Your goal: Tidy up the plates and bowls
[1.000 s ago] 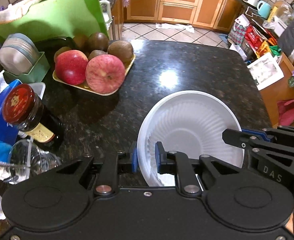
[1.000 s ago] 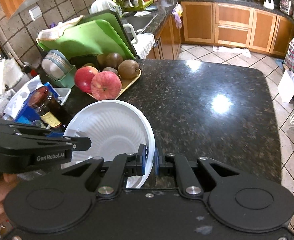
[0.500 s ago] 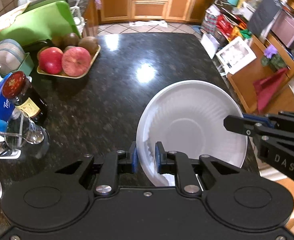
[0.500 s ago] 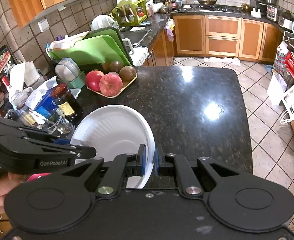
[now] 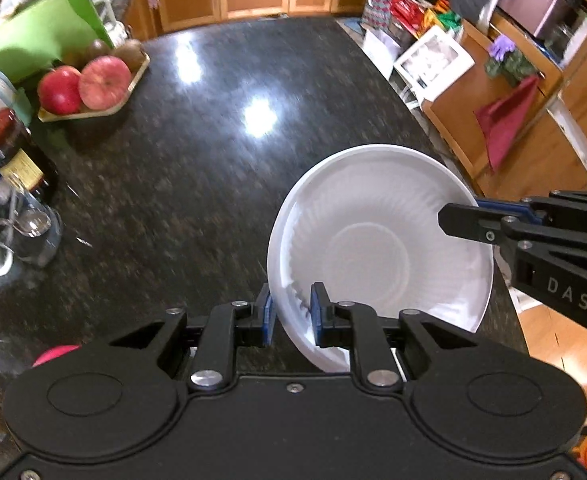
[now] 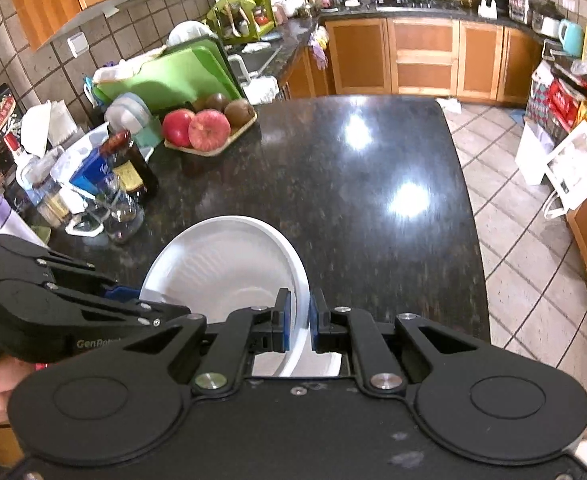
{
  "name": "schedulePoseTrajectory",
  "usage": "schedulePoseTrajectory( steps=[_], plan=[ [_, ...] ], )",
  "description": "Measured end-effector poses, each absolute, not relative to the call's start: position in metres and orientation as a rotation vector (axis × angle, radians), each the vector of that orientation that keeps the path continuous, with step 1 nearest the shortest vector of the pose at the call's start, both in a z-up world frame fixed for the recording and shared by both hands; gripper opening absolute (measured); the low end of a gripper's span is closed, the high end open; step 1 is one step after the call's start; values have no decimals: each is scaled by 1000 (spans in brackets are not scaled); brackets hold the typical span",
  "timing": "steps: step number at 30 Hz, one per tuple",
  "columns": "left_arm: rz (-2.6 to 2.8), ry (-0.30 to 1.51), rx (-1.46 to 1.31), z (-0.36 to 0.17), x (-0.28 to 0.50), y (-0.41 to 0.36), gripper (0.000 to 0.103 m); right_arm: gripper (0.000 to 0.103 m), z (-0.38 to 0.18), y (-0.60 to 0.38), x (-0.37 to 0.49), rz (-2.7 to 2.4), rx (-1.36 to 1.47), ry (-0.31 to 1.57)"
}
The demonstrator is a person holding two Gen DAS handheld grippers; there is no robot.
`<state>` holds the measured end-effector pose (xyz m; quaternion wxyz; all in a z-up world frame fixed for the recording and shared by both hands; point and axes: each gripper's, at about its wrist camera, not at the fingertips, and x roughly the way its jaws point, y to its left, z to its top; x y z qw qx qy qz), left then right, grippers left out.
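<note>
I am holding a white bowl over the near end of the dark worktop, tilted. My left claw is gripping its near rim, and my right claw is clamping the opposite rim. A tray of apples is sitting well apart at the far left
</note>
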<state>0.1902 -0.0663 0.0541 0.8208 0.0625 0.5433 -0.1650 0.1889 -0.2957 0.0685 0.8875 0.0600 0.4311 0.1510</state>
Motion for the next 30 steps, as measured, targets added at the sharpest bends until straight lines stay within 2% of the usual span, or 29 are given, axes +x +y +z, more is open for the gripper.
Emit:
schedulePoseTrajectory(
  steps=[14,16,21,22,30],
  plan=[
    [-355,1190,144,26,176,-79,24,11,28,-311,186,305,198,996],
    [-343,1176,145,24,176,-80,24,14,26,-311,187,307,202,1000],
    [-328,1141,161,22,176,-82,28,17,22,-311,191,307,187,1008],
    [-329,1138,162,22,177,-82,33,17,22,-312,192,306,186,1010],
    [-314,1113,170,22,176,-82,33,17,23,-313,194,318,188,1000]
  ],
)
